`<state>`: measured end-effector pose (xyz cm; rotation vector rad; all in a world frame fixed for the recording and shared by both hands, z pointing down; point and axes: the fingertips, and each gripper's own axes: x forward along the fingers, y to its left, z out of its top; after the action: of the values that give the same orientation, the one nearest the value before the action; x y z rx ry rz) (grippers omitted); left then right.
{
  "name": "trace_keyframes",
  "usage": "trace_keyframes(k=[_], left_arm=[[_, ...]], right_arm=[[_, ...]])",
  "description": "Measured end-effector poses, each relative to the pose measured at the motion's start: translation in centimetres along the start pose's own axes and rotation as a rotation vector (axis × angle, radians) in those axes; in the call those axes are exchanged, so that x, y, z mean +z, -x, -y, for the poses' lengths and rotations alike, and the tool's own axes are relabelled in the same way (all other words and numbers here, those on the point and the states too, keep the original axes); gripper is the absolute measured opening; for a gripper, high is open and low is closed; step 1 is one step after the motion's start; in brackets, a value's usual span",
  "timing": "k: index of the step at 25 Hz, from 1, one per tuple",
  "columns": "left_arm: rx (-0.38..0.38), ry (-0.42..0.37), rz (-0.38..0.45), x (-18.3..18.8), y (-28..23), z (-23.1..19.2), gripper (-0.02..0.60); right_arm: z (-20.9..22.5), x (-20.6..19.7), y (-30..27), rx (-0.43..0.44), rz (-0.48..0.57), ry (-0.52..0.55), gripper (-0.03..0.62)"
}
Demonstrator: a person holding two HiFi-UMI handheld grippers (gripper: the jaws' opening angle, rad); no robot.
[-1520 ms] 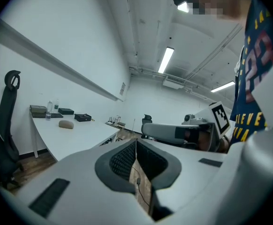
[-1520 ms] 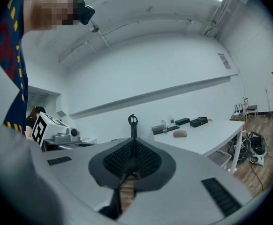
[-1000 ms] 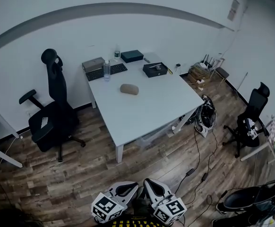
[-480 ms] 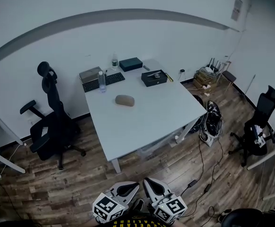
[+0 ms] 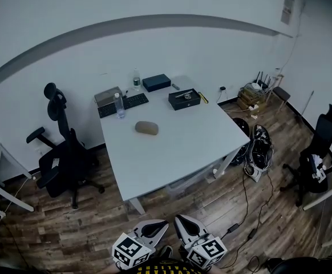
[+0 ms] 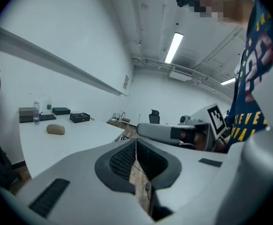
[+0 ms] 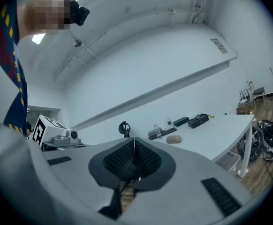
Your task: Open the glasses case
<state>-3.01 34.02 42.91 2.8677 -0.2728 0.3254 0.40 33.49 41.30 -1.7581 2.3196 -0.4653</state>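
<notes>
The glasses case (image 5: 146, 128) is a brown oval pouch lying closed on the white table (image 5: 177, 147), left of the middle. It also shows small and far off in the left gripper view (image 6: 56, 130) and the right gripper view (image 7: 174, 139). Both grippers are held low at the bottom of the head view, well short of the table and over the wooden floor. My left gripper (image 5: 153, 228) is shut with nothing between its pads. My right gripper (image 5: 190, 227) is shut and empty too. In each gripper view the jaws meet in a thin line (image 6: 136, 142) (image 7: 134, 142).
A black office chair (image 5: 63, 147) stands left of the table, another chair (image 5: 317, 147) at the far right. On the table's far end are a keyboard (image 5: 123, 103), a water bottle (image 5: 119, 104) and two black boxes (image 5: 184, 99) (image 5: 156, 83). Cables and a bag (image 5: 260, 150) lie on the floor.
The table and the case have slid lower and slightly left in the head view as I come closer. Both grippers stay shut at the bottom of the frame.
</notes>
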Motion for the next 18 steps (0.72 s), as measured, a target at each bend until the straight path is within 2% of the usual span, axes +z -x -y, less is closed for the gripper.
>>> trace_keyframes(k=[6, 18], left_arm=[[-0.012, 0.006, -0.010, -0.1, -1.5, -0.2, 0.015], [-0.060, 0.027, 0.005, 1.8, -6.0, -5.2, 0.015]], right_arm=[[1.4, 0.0, -0.2, -0.010, -0.008, -0.013, 0.018], [6.3, 1.4, -4.9, -0.063, -0.025, -0.008, 0.018]])
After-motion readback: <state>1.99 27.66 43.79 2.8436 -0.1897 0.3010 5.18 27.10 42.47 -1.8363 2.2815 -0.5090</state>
